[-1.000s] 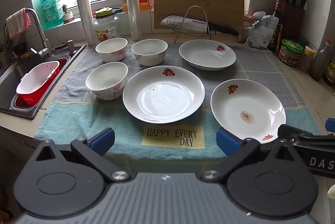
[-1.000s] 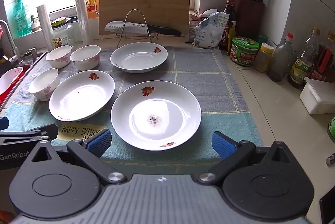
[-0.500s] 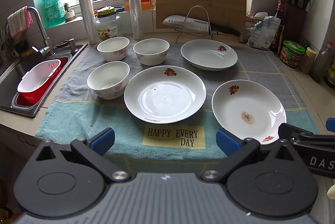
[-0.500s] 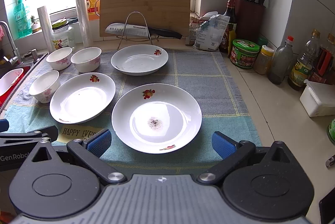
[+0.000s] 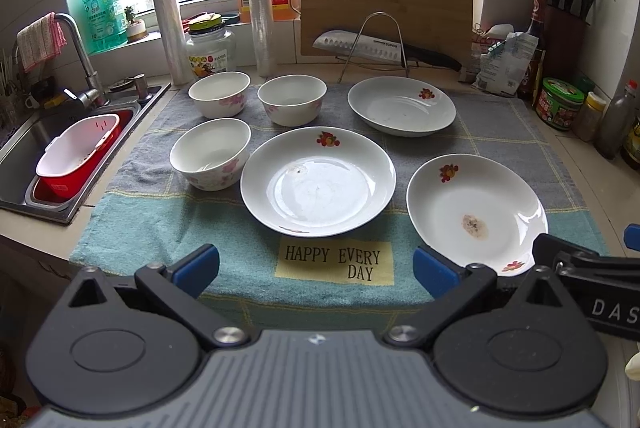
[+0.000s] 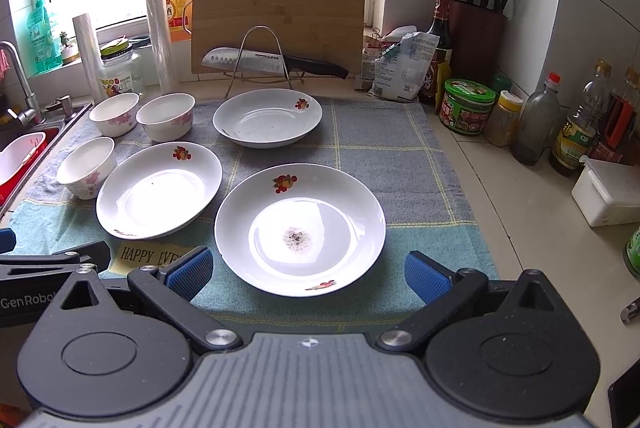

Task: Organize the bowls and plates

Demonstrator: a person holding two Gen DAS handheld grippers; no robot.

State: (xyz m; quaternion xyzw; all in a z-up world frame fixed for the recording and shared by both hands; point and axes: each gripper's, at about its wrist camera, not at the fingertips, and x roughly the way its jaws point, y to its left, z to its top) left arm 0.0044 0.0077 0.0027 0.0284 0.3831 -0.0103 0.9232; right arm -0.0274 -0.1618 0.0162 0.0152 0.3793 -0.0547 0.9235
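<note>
Both jaws gaping, nothing gripped: left hand-held gripper (image 5: 316, 270) and right hand-held gripper (image 6: 308, 274) hovering at the towel's (image 5: 500, 115) near edge. 3 plates (image 5: 318, 181) and 3 bowls (image 5: 210, 153) sitting on towel, bowls grouped left near sink (image 5: 24, 135).

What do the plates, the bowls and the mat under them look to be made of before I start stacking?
Plates: likely glazed ceramic or porcelain, white and glossy, with sharp window reflections and printed flower decals; melamine can't be ruled out. Bowls: same glossy white look, pink floral print. Mat: woven cloth, towel-like, matte, with visible texture and a soft rumpled edge.
</note>
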